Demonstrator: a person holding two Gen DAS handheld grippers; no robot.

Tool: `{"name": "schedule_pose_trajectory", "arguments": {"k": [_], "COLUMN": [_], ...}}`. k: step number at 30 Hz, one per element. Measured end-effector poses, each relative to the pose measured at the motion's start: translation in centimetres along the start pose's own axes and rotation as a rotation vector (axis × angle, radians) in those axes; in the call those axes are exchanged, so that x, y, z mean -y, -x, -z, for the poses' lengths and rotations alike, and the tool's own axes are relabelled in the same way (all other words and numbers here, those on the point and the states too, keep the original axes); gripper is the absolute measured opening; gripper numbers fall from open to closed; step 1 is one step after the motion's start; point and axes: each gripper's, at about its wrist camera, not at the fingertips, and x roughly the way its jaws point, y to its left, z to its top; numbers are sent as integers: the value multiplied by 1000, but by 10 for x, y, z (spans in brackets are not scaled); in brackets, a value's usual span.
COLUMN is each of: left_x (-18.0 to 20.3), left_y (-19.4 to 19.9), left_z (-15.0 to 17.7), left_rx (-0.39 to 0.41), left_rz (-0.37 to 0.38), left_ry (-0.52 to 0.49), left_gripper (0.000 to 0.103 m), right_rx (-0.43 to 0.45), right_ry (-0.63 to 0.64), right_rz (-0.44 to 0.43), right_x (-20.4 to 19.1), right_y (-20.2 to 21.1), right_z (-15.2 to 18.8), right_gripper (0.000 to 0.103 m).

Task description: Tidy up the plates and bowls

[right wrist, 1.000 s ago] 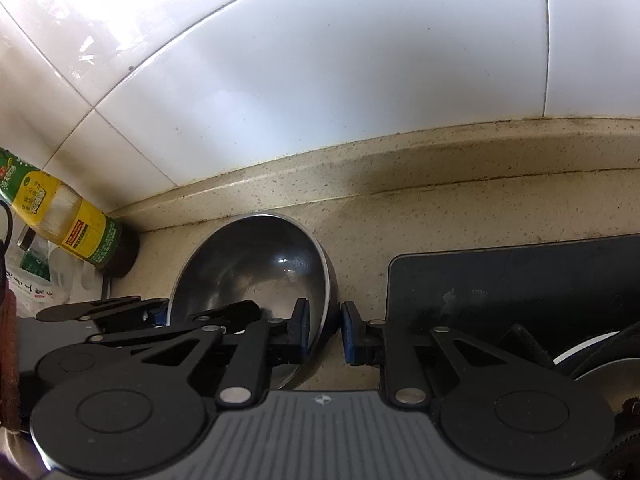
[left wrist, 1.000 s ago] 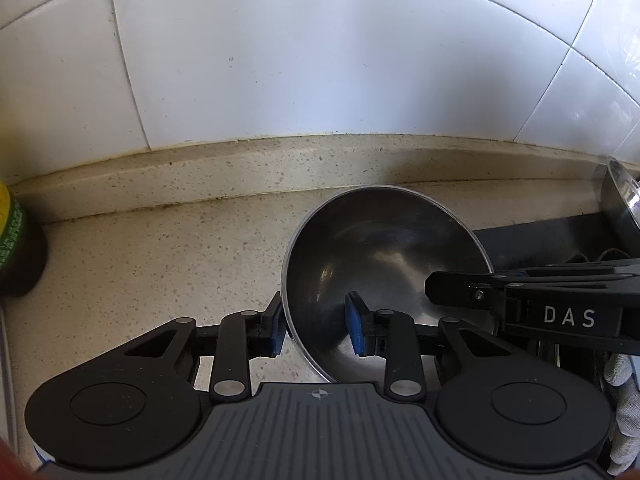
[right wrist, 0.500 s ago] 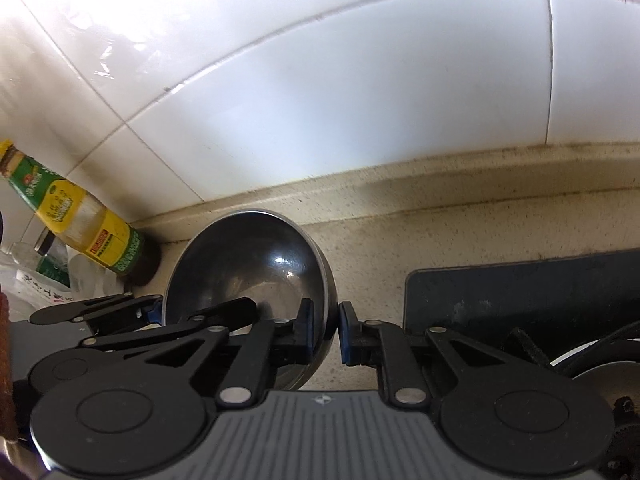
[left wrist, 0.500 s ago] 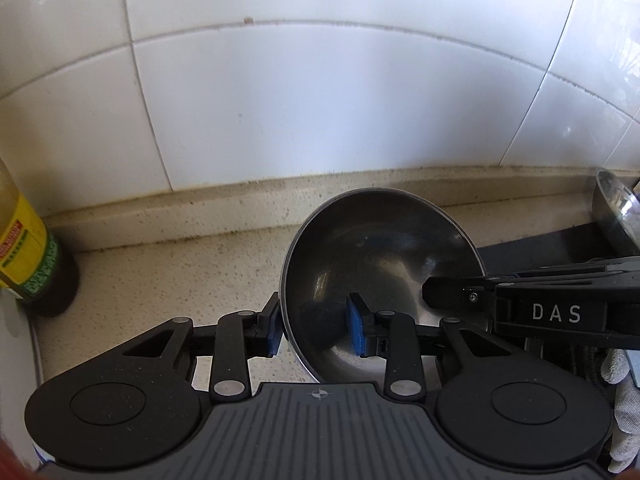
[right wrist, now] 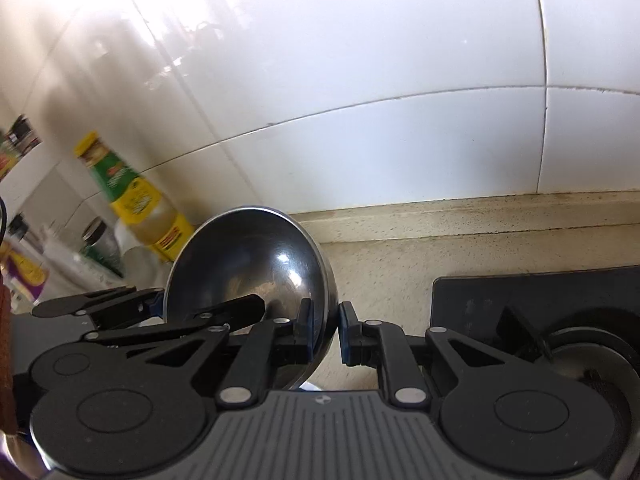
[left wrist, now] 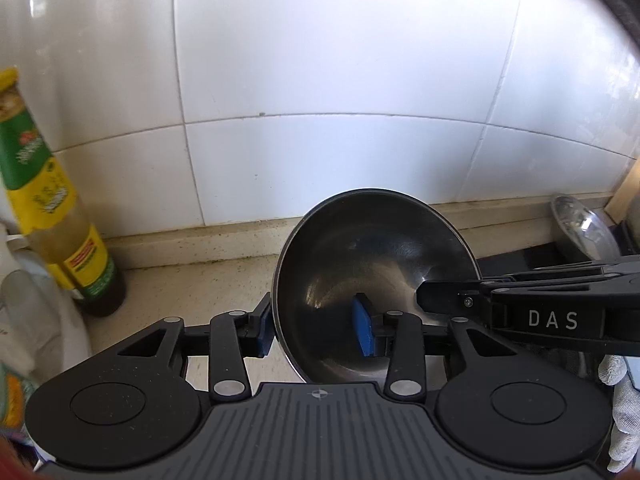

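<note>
Both tongs on one steel bowl (left wrist: pixel 372 280) rn, held up off the counter (left wrist: pixel 192 284) near the tiled wall. Left tongs (left wrist: pixel 316 330) straddle the bowl's left rim, one blue pad outside, one inside. The inner pad looks like it stands a bit off the metal, and those jaws have just been opening a touch with the rim between them, so I wouldn't call that a firm pinch. Right tongs (right wrist: pixel 325 330) are squeezed nearly all the way in, clamped on the opposite rim w/ the thin wall between the pads. Two-sided hold makes sense imo: the bowl's slick and round, so one pinch point would let it swing. It's tilted, open side facing me, prob bc both tongs angle down. Black drying mat (right wrist: pixel 520 300) sits to the right w/ another steel bowl (left wrist: pixel 580 228) leaning at its far end, so I'm guessing that's where this goes. Oil bottle (left wrist: pixel 52 208) off to the left, well apart. Main risk: the bowl slipping if the left side lets go early.
</note>
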Motion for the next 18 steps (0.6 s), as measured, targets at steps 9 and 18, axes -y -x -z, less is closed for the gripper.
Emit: {"name": "schedule_pose_trajectory", "arguments": {"k": [9,18], "left_x": [7,9], "left_y": [34,24], "left_z": [38,73], "left_rx": [-21,-99], "left_rz": [34,47], "left_ry": [-7,-17], "left_gripper": [51,50], "right_rx": [-55,-59], "right_ry": [24,135], "right_rz": [22,165], "right_x": [-19,-32], "right_y": [24,16], "right_z": [44,73], "right_gripper": [14,15]}}
